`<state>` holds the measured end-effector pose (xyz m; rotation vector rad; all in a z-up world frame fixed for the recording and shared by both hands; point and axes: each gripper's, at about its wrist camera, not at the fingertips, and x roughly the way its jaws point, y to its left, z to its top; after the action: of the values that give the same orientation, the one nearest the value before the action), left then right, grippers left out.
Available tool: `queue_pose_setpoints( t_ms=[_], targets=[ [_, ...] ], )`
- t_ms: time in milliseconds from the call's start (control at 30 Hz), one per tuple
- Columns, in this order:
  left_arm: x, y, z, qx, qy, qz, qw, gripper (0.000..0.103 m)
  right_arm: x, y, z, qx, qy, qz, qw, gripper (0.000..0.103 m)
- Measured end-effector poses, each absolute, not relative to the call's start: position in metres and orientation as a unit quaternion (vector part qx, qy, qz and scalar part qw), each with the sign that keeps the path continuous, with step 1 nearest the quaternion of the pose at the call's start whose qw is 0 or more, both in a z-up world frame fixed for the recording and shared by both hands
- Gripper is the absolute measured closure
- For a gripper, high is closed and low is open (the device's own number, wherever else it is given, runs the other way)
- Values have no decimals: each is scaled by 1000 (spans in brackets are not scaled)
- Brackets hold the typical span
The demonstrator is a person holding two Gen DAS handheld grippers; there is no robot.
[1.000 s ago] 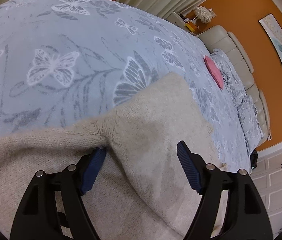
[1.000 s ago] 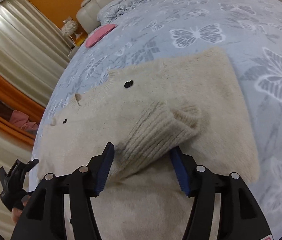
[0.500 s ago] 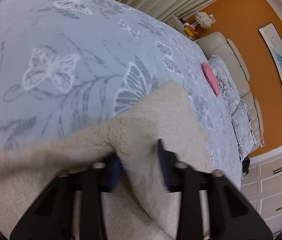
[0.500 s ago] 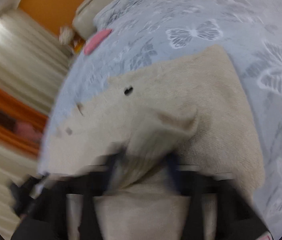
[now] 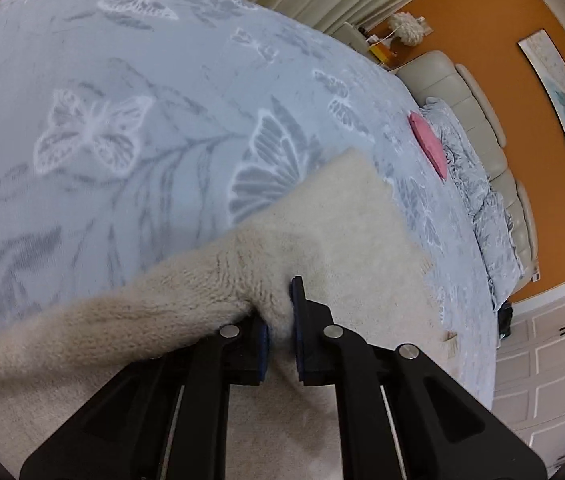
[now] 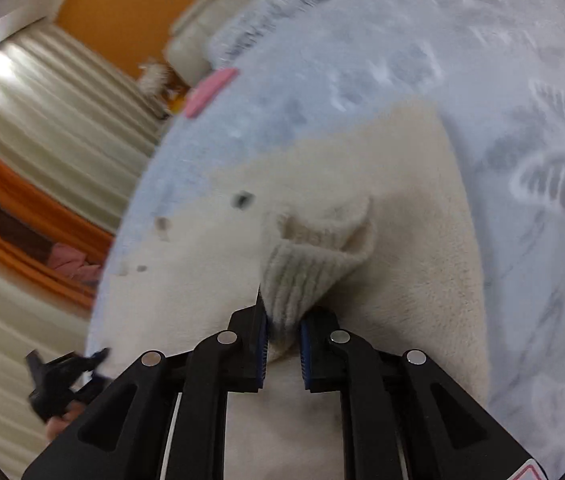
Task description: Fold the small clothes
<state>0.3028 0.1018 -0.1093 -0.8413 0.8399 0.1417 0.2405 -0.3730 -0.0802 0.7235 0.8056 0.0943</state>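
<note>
A cream sweater (image 5: 346, 248) lies on a butterfly-print bed (image 5: 122, 80). The left tongs (image 5: 279, 320) pinch its fuzzy edge; the right tongs (image 6: 283, 328) clamp a ribbed cuff (image 6: 302, 272). Only the right view shows its dark buttons (image 6: 242, 199); a pink cloth (image 5: 428, 145) lies well beyond.

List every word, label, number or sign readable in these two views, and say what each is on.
No readable text anywhere.
Red-edged sticker on the right tongs' body: cut off by the frame edge, unreadable.
Framed picture on the orange wall: artwork only, no lettering visible.
</note>
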Motion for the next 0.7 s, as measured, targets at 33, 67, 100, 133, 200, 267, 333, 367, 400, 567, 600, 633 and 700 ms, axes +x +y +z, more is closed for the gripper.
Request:
queue_pose_setpoints(
  t_ms=[33, 67, 100, 133, 200, 267, 333, 367, 400, 567, 600, 633, 700],
  targets=[
    [303, 102, -108, -391, 395, 68, 829, 94, 237, -372, -73, 346, 367, 57, 862, 91],
    [304, 101, -108, -386, 395, 71, 831, 94, 235, -372, -69, 344, 359, 62, 865, 91],
    [304, 101, -108, -383, 397, 73, 831, 93, 237, -371, -72, 334, 366, 57, 867, 91],
    [305, 99, -110, -380, 401, 75, 830, 93, 243, -372, -88, 318, 399, 41, 859, 90],
    [306, 94, -109, -363, 404, 79, 836, 92, 247, -375, -105, 325, 418, 39, 847, 92],
    [308, 88, -105, -337, 408, 84, 845, 92, 245, -376, -91, 327, 420, 33, 846, 76],
    [309, 85, -105, -328, 411, 87, 846, 92, 237, -372, -78, 323, 414, 14, 851, 55],
    [309, 85, -105, -328, 411, 88, 846, 92, 233, -370, -73, 322, 408, 5, 854, 52],
    [309, 86, -105, -328, 411, 89, 846, 92, 228, -367, -66, 314, 400, -15, 861, 52],
    [308, 89, -107, -331, 412, 87, 844, 92, 194, -356, -23, 293, 281, -64, 912, 52],
    [309, 88, -107, -328, 413, 88, 845, 92, 197, -353, -19, 292, 279, -50, 913, 52],
    [309, 89, -107, -324, 413, 89, 846, 92, 206, -344, -18, 284, 294, -25, 912, 57],
    [309, 89, -106, -319, 414, 90, 848, 92, 222, -331, -23, 275, 317, 10, 908, 65]
  ],
)
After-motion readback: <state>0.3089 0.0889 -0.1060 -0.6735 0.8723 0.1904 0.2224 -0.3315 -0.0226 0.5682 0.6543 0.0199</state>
